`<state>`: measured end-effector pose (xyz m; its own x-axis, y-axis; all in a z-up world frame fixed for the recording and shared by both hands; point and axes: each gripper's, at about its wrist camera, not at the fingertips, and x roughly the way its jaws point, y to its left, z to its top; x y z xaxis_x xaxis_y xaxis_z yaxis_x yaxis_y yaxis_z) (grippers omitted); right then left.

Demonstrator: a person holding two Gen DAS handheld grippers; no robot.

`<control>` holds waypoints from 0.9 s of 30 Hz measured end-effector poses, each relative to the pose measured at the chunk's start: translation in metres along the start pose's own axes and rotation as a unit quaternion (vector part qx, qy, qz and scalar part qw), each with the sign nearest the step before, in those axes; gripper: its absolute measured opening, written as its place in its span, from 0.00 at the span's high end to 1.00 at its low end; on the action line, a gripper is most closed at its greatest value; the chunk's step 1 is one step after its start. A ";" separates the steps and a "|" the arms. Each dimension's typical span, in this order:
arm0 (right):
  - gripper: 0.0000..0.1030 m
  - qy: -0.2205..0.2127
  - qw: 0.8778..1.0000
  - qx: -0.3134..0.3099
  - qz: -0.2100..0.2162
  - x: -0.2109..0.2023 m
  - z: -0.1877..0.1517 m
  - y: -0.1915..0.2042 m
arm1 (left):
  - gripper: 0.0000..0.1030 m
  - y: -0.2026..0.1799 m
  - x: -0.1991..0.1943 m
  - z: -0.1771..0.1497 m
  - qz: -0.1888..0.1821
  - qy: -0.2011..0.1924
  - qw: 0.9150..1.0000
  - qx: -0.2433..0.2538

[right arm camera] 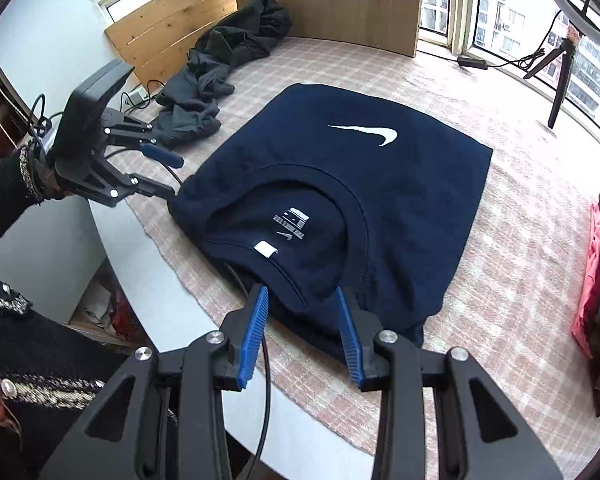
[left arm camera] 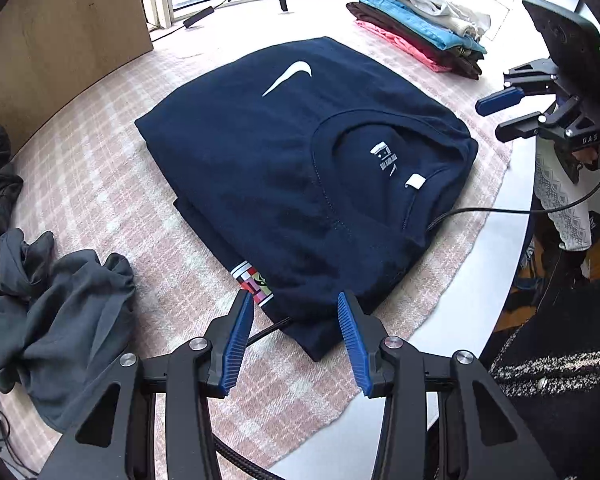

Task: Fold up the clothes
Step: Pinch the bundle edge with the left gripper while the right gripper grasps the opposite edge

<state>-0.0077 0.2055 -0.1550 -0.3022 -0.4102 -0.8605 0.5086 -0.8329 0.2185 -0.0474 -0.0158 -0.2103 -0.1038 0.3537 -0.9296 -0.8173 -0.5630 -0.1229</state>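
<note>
My left gripper [left arm camera: 296, 300] hovers part-open over the folded navy shirt's [left arm camera: 300, 168] near-left corner, pinching nothing. The shirt lies mid-bench on the pink checked cloth [left arm camera: 112, 184]. My right gripper [right arm camera: 302, 294] is likewise part-spread above the collar edge, empty.

Each wrist camera looks steeply down along its own fingers, close above the table edge. Both views share the folded navy shirt [left arm camera: 300, 184] [right arm camera: 340, 216].
</note>
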 end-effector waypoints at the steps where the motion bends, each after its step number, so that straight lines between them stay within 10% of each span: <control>1: 0.66 -0.007 1.000 0.001 0.014 -0.007 0.005 0.004 | 0.62 -0.002 -0.012 -0.007 -0.005 0.001 1.000 0.005; 10: 0.64 -0.102 0.981 0.010 0.165 -0.079 0.061 0.037 | 0.57 -0.018 -0.102 -0.063 -0.007 -0.023 1.000 0.011; 15: 0.60 -0.035 0.998 -0.003 0.055 0.011 0.107 0.052 | 0.55 -0.003 -0.050 -0.049 -0.012 -0.057 0.998 -0.009; 27: 0.60 0.111 0.993 0.025 -0.003 0.174 0.184 0.059 | 0.58 0.021 0.028 -0.015 -0.072 -0.069 0.995 -0.012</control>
<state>-0.1785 0.0170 -0.2075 -0.1171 -0.3172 -0.9411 0.4647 -0.8550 0.2303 -0.0585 -0.0289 -0.2442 -0.0649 0.5307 -0.8451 -0.8162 -0.5154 -0.2610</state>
